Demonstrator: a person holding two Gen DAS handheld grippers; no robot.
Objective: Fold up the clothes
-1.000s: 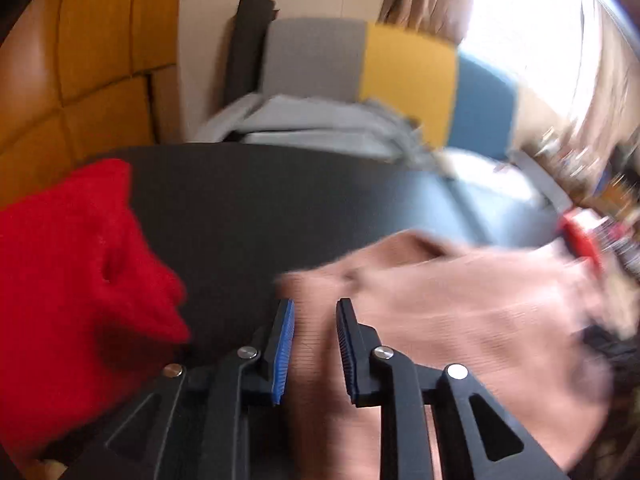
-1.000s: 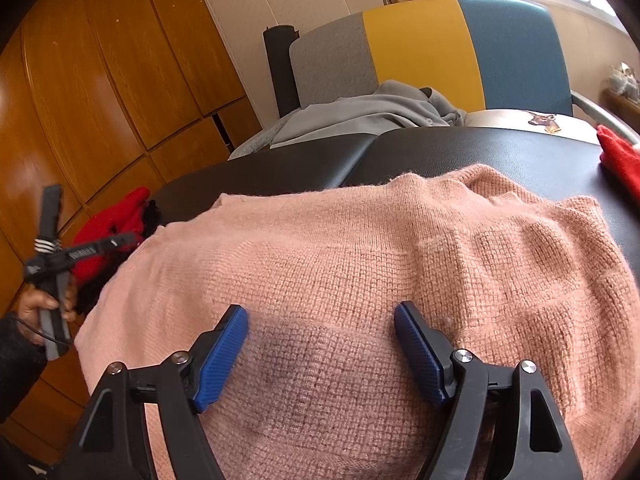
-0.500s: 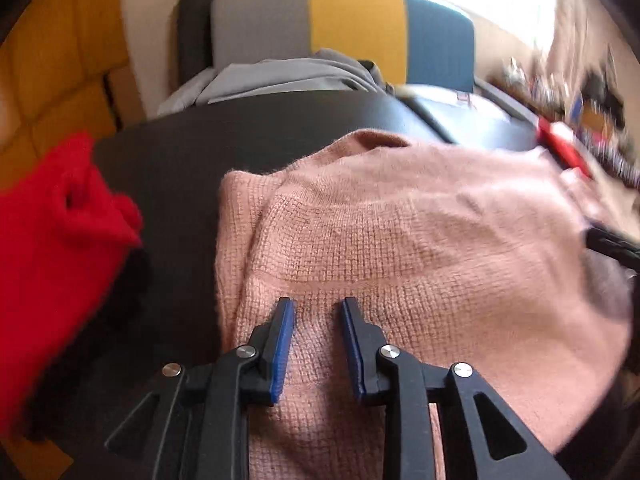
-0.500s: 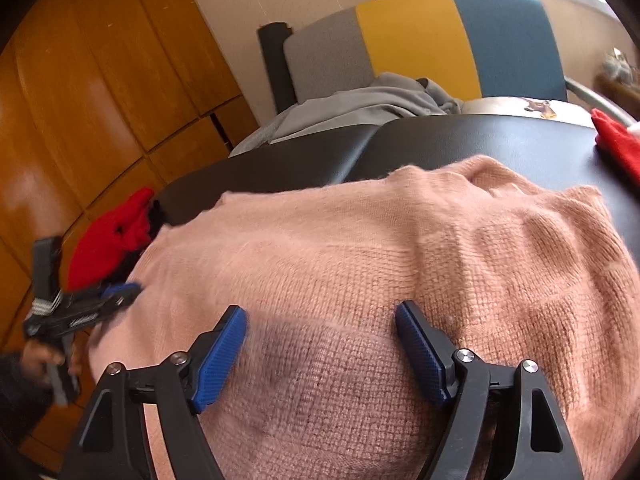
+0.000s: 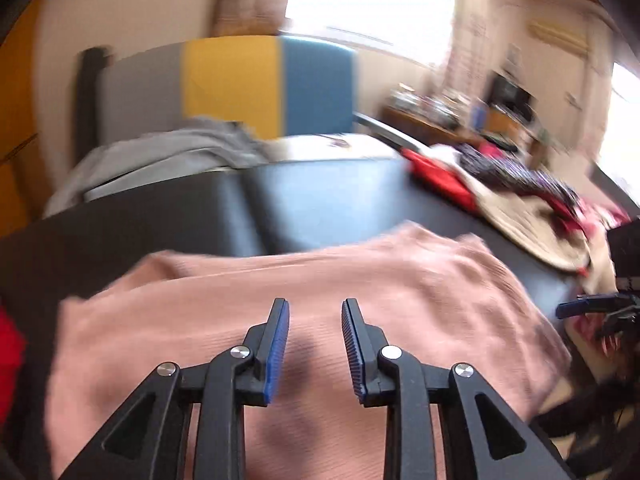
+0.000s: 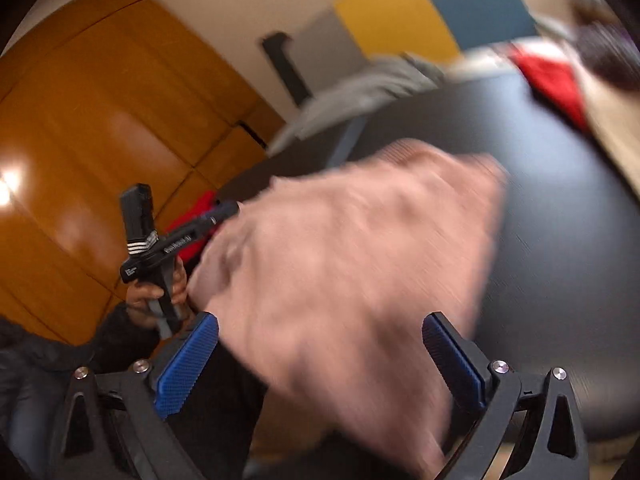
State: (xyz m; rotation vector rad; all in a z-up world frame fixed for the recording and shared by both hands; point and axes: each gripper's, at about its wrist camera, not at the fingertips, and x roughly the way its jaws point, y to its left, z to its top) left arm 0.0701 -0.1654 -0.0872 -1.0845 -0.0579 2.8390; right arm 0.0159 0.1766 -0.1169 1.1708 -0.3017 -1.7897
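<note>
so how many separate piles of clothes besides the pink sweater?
3: grey garment on the chair, red knit by the left gripper, mixed heap at the table's far right. Blur may hide more.

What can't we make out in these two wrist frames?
- Pink sweater, right wrist view: motion blur hides its folds; the near edge runs off the bottom.
- Clothes pile, left wrist view: blurred, items can't be told apart.
- Right gripper, left wrist view: cut off by the right edge.
</note>
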